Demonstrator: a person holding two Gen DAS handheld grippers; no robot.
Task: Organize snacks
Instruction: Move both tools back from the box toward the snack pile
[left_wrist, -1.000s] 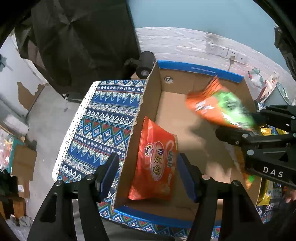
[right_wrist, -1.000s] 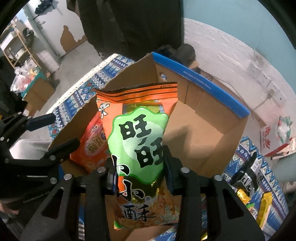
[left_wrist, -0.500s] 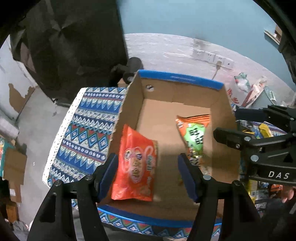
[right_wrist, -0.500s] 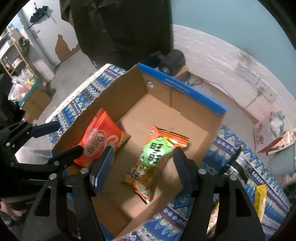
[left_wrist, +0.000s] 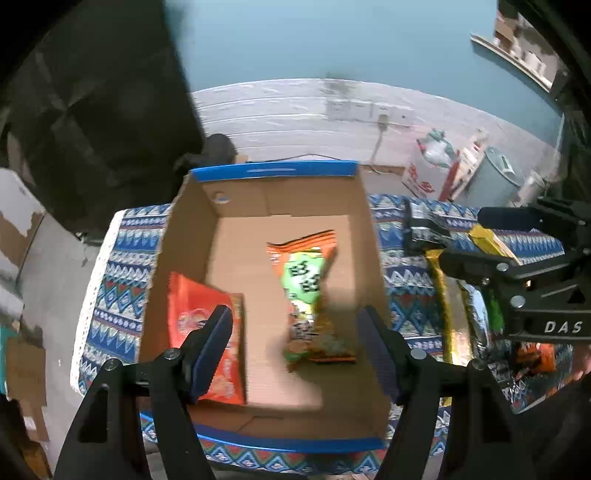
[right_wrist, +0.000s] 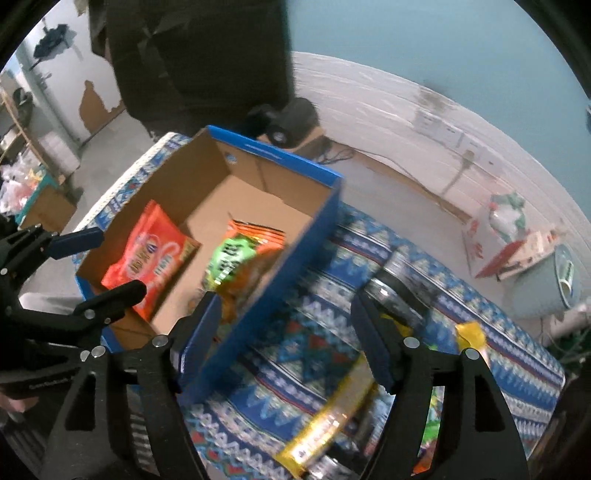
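A cardboard box (left_wrist: 273, 173) with a blue rim stands open on the patterned cloth. Inside it a red-orange snack bag (left_wrist: 199, 325) leans on the left wall, and a green-and-orange bag (left_wrist: 306, 280) lies to the right of it. My left gripper (left_wrist: 295, 332) hovers above the box's near side, its jaws opening with nothing gripped. My right gripper (right_wrist: 288, 321) hangs over the box's right wall (right_wrist: 273, 151) and the cloth, jaws opening and empty. Both bags, the red-orange bag (right_wrist: 147, 258) and the green-and-orange bag (right_wrist: 236, 258), also show in the right wrist view.
Loose snacks lie on the cloth (right_wrist: 317, 354) right of the box: a gold packet (right_wrist: 332, 413), a dark foil packet (right_wrist: 395, 280) and others (left_wrist: 476, 317). Behind are a white wall with sockets (left_wrist: 351, 107), a red-and-white carton (right_wrist: 495, 240) and a dark hanging cloth (left_wrist: 92, 110).
The right gripper opened and let go of the green-and-orange bag, which now lies in the box. Both grippers have pulled back and risen, the right one shifting over the cloth beside the box.
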